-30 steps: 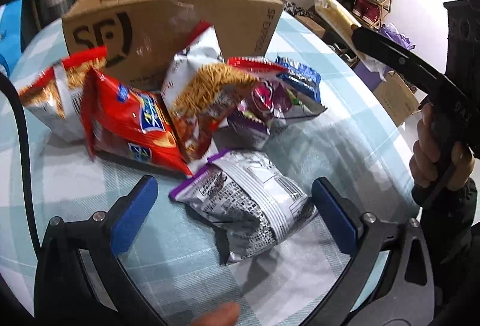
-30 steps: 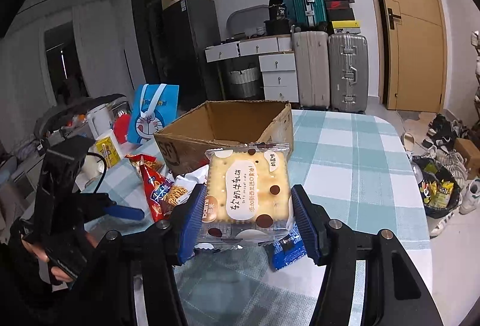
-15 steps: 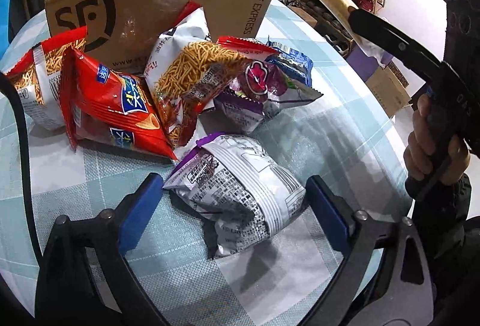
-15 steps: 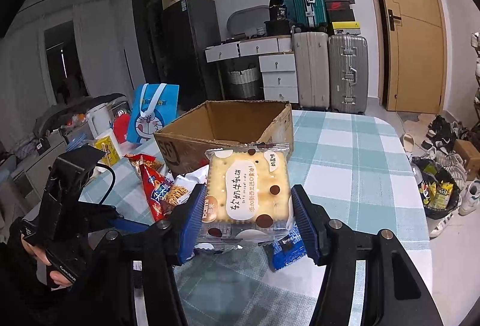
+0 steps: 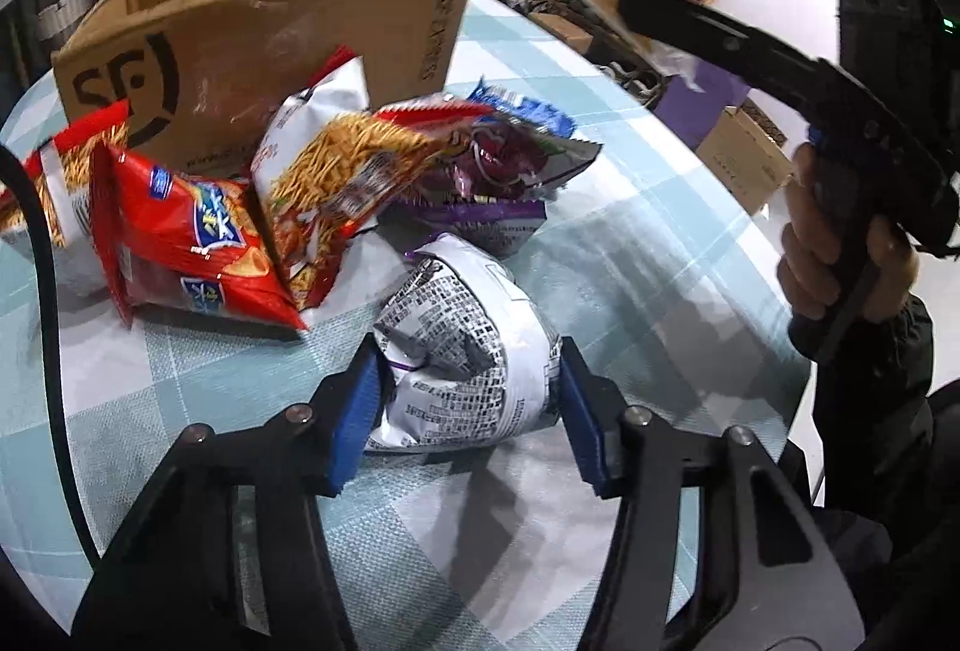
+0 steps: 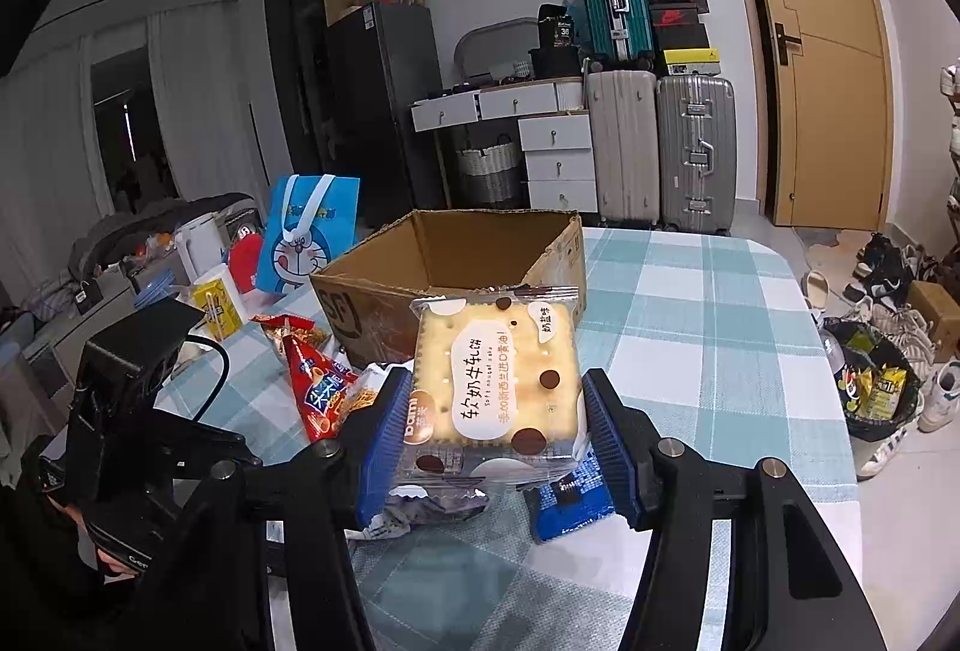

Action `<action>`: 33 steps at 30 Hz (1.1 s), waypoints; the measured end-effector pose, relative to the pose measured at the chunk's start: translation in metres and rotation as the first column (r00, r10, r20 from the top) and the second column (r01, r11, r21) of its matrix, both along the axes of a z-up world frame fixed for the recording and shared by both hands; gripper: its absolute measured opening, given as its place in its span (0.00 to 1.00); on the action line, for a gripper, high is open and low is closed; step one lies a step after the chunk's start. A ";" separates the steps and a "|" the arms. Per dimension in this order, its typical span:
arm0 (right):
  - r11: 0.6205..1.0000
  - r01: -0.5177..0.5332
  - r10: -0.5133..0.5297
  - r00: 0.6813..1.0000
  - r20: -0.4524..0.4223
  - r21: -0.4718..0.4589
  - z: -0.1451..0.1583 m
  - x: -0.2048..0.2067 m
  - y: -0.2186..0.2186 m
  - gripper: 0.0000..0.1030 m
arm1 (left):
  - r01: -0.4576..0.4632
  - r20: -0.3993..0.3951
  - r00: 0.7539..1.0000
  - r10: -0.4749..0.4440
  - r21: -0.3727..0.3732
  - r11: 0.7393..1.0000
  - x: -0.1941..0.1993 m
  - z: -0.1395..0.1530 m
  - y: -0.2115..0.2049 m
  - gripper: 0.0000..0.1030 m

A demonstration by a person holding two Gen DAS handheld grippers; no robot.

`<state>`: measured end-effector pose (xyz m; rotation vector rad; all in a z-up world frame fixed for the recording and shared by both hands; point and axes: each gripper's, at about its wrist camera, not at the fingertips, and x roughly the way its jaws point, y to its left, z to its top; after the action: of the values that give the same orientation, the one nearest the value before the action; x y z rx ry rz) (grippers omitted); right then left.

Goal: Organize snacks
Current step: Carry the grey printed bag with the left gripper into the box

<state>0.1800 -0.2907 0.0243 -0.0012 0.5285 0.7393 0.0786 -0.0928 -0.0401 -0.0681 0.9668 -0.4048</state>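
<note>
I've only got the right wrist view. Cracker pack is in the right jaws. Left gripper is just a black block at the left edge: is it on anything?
Observer: Yes. The left gripper has just been closing its jaws, and its blue pads now press both sides of a silver snack bag on the table.
Operator: Bag lifted?
Observer: Can't tell; its lower edge looks to be at the checked tablecloth.
Operator: What's crowding it?
Observer: A red chip bag lies just left of it, and a purple packet sits right behind, both in front of the cardboard box.
Operator: Anything on that bag?
Observer: No, nothing lies over it.
</note>
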 end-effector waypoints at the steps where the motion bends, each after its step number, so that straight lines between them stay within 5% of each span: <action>1: 1.000 0.000 0.000 1.000 0.000 0.003 0.001 0.000 0.000 0.56 | 0.005 0.008 1.000 -0.005 -0.002 1.000 -0.001 0.002 -0.001 0.51; 22: 0.999 0.012 -0.013 1.000 0.018 0.046 0.008 -0.005 -0.005 0.56 | -0.044 0.144 0.988 0.058 -0.100 0.994 -0.015 0.047 0.031 0.51; 33: 0.997 0.036 -0.036 0.999 0.004 0.065 0.011 -0.004 -0.005 0.56 | -0.174 0.224 0.951 0.214 -0.184 0.967 -0.018 0.079 0.079 0.51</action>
<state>0.1765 -0.2957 0.0353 0.0667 0.4988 0.7210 0.0609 -0.0143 0.0387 -0.2548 0.6773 -0.3005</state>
